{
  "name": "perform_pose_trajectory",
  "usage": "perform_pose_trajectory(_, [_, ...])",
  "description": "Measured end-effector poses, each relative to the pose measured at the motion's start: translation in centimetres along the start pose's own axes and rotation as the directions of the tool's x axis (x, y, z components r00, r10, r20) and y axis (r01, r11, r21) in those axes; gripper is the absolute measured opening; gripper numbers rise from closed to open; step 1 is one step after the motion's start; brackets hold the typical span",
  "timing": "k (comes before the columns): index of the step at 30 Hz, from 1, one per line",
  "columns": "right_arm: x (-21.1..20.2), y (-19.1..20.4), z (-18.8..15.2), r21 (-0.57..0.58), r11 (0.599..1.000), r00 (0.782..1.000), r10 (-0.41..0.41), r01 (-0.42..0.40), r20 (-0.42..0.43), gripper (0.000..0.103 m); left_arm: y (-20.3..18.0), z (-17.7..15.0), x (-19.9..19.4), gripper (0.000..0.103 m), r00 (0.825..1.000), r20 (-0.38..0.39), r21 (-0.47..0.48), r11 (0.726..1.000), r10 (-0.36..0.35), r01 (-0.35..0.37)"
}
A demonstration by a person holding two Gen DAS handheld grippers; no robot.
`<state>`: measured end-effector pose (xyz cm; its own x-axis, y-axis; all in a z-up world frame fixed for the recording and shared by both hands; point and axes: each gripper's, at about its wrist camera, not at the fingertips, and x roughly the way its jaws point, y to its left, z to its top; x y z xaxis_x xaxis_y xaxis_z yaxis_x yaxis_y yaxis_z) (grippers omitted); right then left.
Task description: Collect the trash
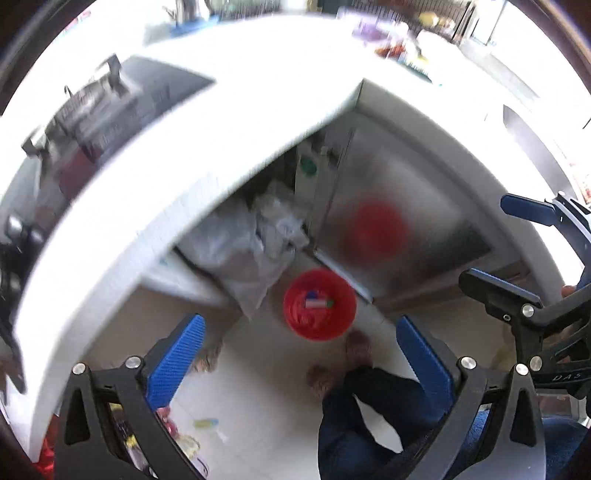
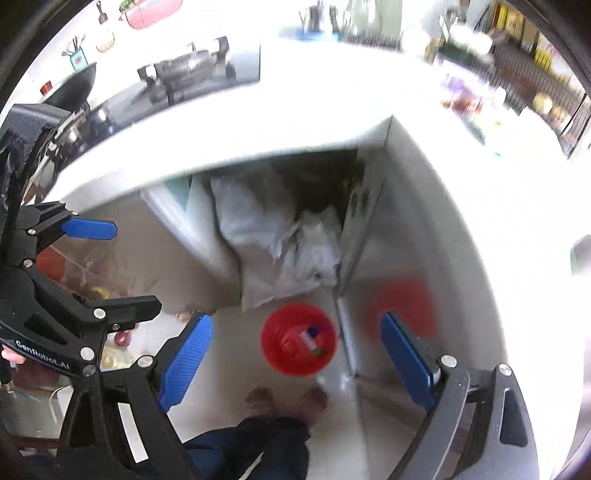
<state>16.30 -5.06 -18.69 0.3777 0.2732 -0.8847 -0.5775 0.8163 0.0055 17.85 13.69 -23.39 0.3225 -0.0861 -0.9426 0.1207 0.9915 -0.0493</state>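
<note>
desk: white, L-shaped
stove: on the desk
plastic bags: under the desk, in the open cupboard

A bright white counter bearing a gas stove overhangs pale floor tiles.

Home kitchen. White L-shaped surface carried a gas hob with a wok; utensils hung on the wall, kettle at the back, tiled floor below.
</note>
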Motion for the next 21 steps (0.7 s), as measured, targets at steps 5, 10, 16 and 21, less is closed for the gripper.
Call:
perform_pose_trajectory(5, [-4.6, -0.9, 1.5, 0.018, 0.997, 0.994, -0.079, 0.078, 0.076, 0.101, -0.7, 2.6, -4.1, 0.103, 0.997, 0.076, -0.002, 1.0, -0.025, 0.025])
perform_pose_trajectory(10, [-7.7, -2.3, 2.3, 0.091, 0.986, 0.976, -0.153, 0.14, 0.154, 0.102, -1.3, 4.7, -7.3, 0.103, 0.985, 0.154, -0.004, 0.997, -0.08, 0.082])
perform_pose_trajectory(16, [-10.7, -4.8, 3.2, 0.228, 0.958, 0.943, -0.229, 0.174, 0.243, 0.102, -3.2, 7.3, -9.3, 0.103, 0.974, 0.215, 0.049, 0.997, -0.068, 0.059])
perform_pose_trajectory(21, [-11.4, -6.8, 4.6, 0.252, 0.938, 0.937, -0.289, 0.236, 0.196, 0.102, -4.4, 10.6, -9.2, 0.103, 0.97, 0.221, 0.078, 0.994, -0.099, 0.083])
